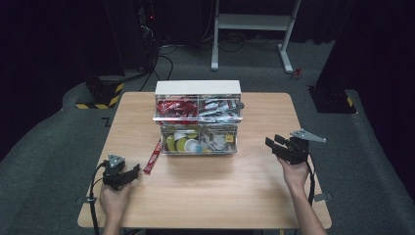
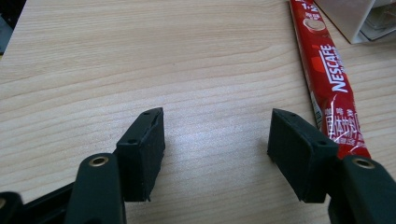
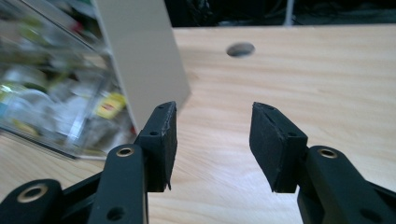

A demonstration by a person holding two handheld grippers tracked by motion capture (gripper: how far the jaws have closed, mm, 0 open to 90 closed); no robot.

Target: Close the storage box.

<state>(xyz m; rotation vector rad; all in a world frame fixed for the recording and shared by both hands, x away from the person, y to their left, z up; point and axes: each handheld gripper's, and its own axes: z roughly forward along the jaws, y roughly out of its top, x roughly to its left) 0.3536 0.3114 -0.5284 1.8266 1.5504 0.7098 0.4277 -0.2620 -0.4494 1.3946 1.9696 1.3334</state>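
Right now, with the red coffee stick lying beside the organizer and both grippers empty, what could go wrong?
1. The coffee stick lies flat on the table, just outside the left gripper's open jaws; a straight close would likely miss it or pinch only its edge.
2. It is thin and glossy, so it may slide when nudged.
3. The right gripper, also open, is near the organizer's side wall and could bump it.

Two black handheld grippers: left gripper, right gripper. Each topped by a grey three-cornered plate, trailed by a black cable. Jaws black, faced with thick matte foam pads, worn at the edges. Brass-ringed rivet holes along the arms. Bare forearms, no sleeves.
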